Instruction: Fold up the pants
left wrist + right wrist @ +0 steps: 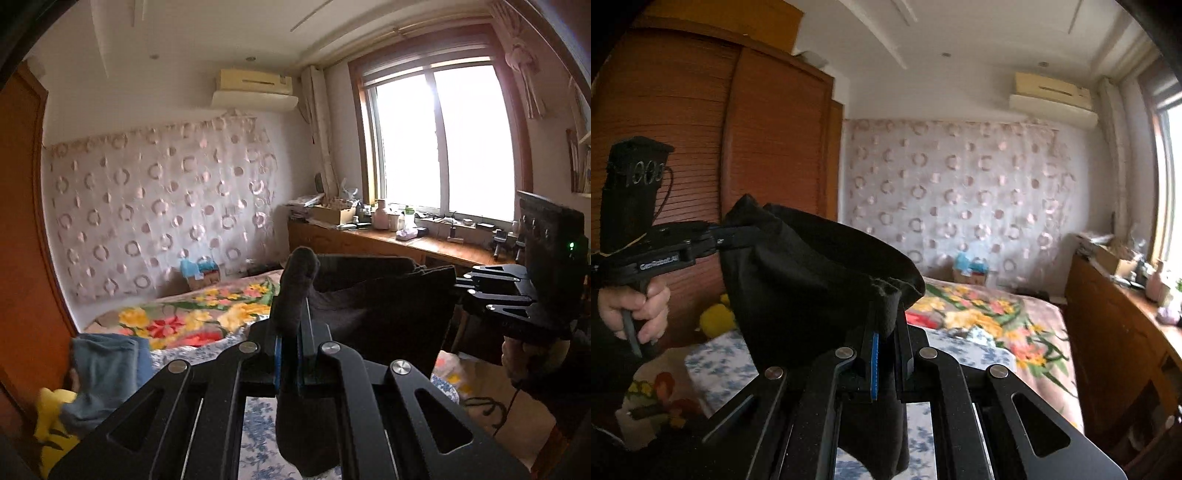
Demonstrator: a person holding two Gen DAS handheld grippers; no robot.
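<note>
Dark pants [384, 310] hang in the air above the bed, stretched between both grippers. In the left wrist view, my left gripper [291, 314] is shut on one bunched corner of the fabric, and a fold of it pokes up past the fingertips. At the right of that view, my right gripper [461, 286] pinches the other corner. In the right wrist view, my right gripper [886, 321] is shut on the pants [805, 280]. There the left gripper [738, 232], held by a hand [639, 306], grips the far end, and the cloth sags between the two.
Below lies a bed with a floral blanket [207, 314] and a blue-patterned sheet [716, 365]. Blue clothes [107, 369] and a yellow plush toy [51, 417] sit at its left edge. A cluttered wooden desk [424, 240] runs under the window. A wooden wardrobe [701, 147] stands at the left.
</note>
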